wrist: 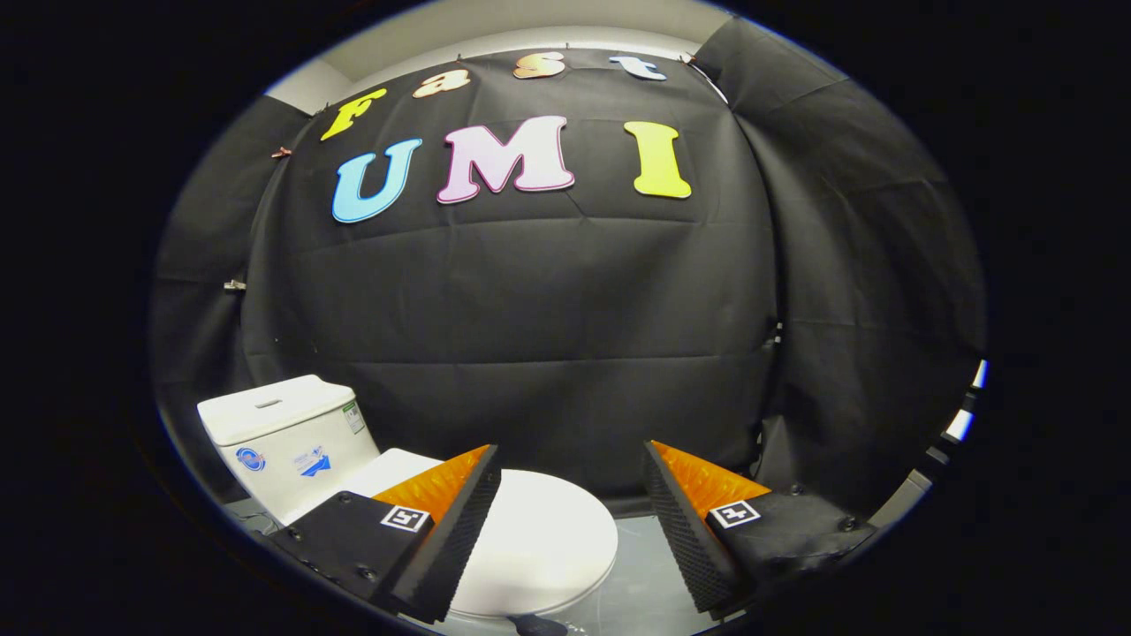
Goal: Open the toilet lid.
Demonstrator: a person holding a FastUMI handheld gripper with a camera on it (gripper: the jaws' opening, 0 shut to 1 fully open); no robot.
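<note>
A white toilet stands low ahead of me, its lid lying flat and closed over the bowl. Behind it to the left rises the white tank with small stickers on its front. My gripper hovers above the lid, open wide, with nothing between its fingers. The left finger overlaps the lid's left part; the right finger sits to the right of the lid, over the floor. The lid's front rim curves between the two fingers.
Black cloth walls close the booth behind and to the right of the toilet. A grey floor shows to the right of the bowl. A small dark object lies at the bowl's front edge.
</note>
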